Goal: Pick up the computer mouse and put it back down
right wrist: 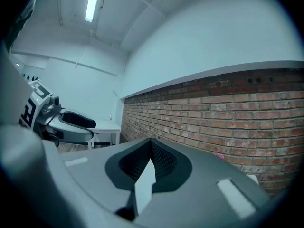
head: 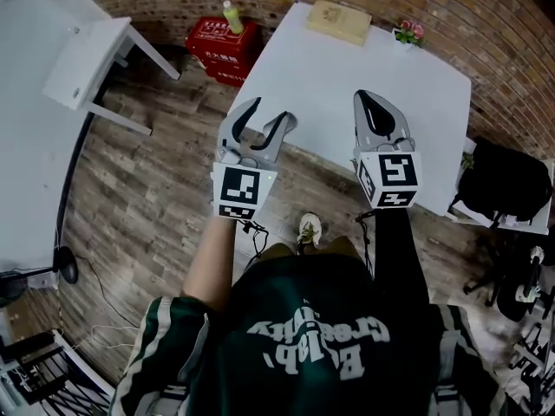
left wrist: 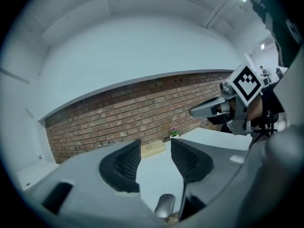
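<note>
two grippers [head: 271,111] [head: 373,99], one mouse [left wrist: 165,205], one bottle [head: 231,16].
</note>
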`<act>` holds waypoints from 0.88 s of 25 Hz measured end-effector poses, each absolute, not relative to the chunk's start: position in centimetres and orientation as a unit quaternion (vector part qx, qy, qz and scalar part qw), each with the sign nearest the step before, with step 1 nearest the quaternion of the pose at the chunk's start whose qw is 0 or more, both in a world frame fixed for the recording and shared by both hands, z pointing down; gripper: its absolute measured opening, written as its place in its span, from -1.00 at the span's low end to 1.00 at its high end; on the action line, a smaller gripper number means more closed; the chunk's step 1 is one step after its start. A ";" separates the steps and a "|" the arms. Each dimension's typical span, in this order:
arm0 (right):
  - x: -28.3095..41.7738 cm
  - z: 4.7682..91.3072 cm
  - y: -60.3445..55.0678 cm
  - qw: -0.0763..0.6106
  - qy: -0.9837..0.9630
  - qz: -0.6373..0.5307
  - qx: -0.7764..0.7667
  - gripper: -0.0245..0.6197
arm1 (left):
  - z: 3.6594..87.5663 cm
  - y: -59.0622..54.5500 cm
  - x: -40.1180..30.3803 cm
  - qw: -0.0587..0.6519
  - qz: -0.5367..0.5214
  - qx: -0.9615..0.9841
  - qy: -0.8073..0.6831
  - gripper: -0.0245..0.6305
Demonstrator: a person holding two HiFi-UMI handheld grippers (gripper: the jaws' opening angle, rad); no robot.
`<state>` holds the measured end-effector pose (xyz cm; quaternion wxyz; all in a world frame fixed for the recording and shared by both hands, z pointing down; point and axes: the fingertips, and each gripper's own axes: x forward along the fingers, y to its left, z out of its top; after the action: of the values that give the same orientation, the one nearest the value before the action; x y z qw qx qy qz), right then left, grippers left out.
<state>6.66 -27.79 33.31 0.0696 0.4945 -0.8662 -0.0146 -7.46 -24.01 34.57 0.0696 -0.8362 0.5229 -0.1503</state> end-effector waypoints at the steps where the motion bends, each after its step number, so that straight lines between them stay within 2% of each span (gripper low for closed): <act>1: 6.7 33.5 -28.5 0.070 -0.867 -0.014 0.493 -0.88 | 34.9 -24.5 -7.4 0.069 -0.153 -0.835 0.524 -0.32; 14: 6.7 33.4 -32.2 0.069 -0.878 -0.015 0.474 -0.88 | 38.7 -27.6 -7.3 0.052 -0.197 -0.823 0.530 -0.28; 22: 6.5 35.1 -32.6 0.076 -0.878 0.001 0.472 -0.88 | 44.0 -27.6 -6.9 0.015 -0.251 -0.835 0.488 -0.28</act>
<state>6.50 -32.62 35.12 0.0759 0.4720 -0.8783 0.0008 -6.94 -27.64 44.02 0.0154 -0.8355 0.4884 -0.2514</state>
